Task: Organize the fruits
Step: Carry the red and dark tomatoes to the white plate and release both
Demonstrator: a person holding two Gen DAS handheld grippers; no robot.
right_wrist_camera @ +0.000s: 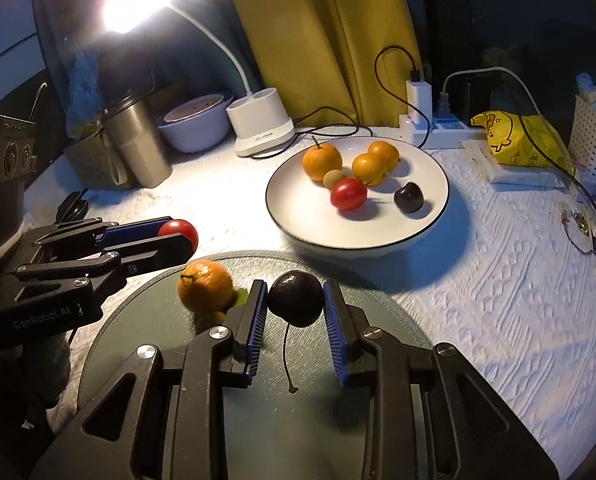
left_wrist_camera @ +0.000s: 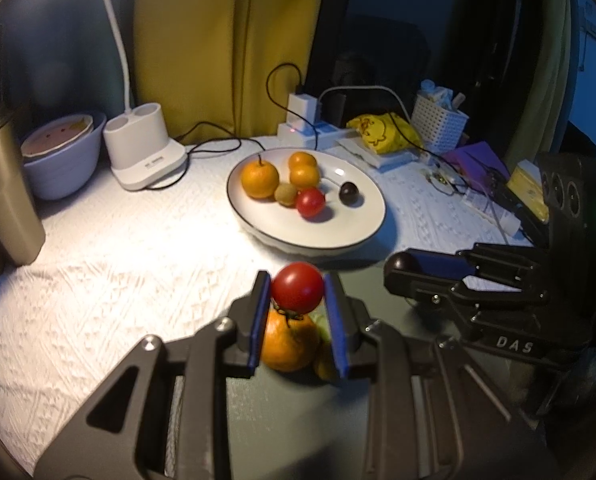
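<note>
My left gripper [left_wrist_camera: 298, 294] is shut on a red cherry tomato [left_wrist_camera: 298, 287], held above a dark round tray [left_wrist_camera: 289, 420] where an orange [left_wrist_camera: 287, 344] lies. My right gripper [right_wrist_camera: 295, 300] is shut on a dark cherry [right_wrist_camera: 295, 298] with a long stem, above the same tray [right_wrist_camera: 145, 336]. The white plate [left_wrist_camera: 354, 224] beyond holds oranges [left_wrist_camera: 259, 178], a small green-yellow fruit [left_wrist_camera: 285, 194], a red tomato [left_wrist_camera: 310, 202] and a dark cherry [left_wrist_camera: 349, 193]. In the right wrist view the left gripper [right_wrist_camera: 181, 240] with its tomato [right_wrist_camera: 179, 229] is at left, next to the tray's orange [right_wrist_camera: 204, 286].
A white lamp base [left_wrist_camera: 145, 152] and a bowl [left_wrist_camera: 63, 160] stand at the back left, with a steel tumbler [left_wrist_camera: 1, 200] at the left edge. A power strip [left_wrist_camera: 310, 128], a yellow bag [left_wrist_camera: 382, 134], a white basket [left_wrist_camera: 438, 124] and cables lie behind and right of the plate.
</note>
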